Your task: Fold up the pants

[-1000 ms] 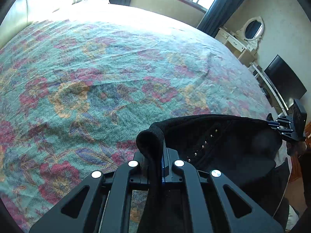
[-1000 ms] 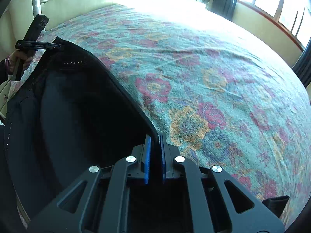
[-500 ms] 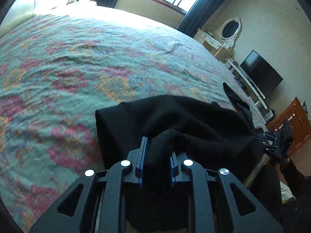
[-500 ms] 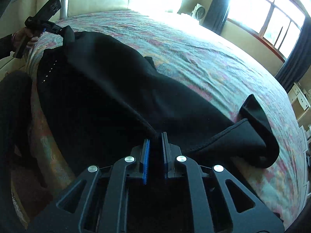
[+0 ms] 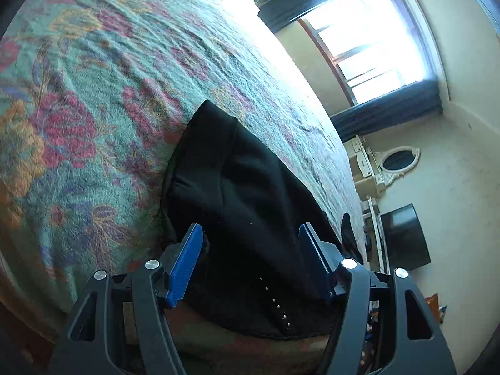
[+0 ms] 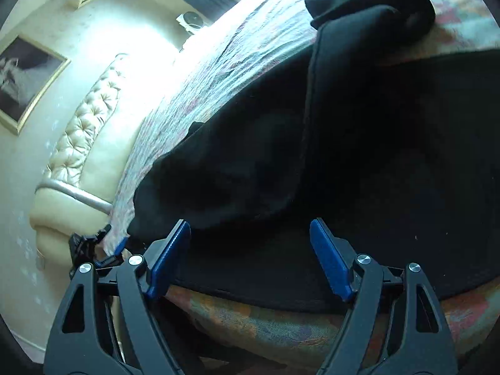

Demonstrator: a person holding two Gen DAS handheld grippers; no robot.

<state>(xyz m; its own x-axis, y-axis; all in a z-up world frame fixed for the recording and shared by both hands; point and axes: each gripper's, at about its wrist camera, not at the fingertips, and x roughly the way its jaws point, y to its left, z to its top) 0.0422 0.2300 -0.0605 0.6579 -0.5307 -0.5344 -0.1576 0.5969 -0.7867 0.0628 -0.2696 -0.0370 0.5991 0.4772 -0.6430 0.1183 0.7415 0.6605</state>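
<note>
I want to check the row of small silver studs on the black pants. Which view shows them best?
The left wrist view: the studs run in a line on the black pants, close to the camera. In the right wrist view the pants look uniformly dark, with no studs discernible.

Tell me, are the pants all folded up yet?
Not yet. Done: the black pants are laid out on the flowery bedspread. Right now the left gripper and right gripper have just been opening their jaws, pads apart, nothing pinched. Left: one leg end is bunched and needs smoothing, and the folding itself.
</note>
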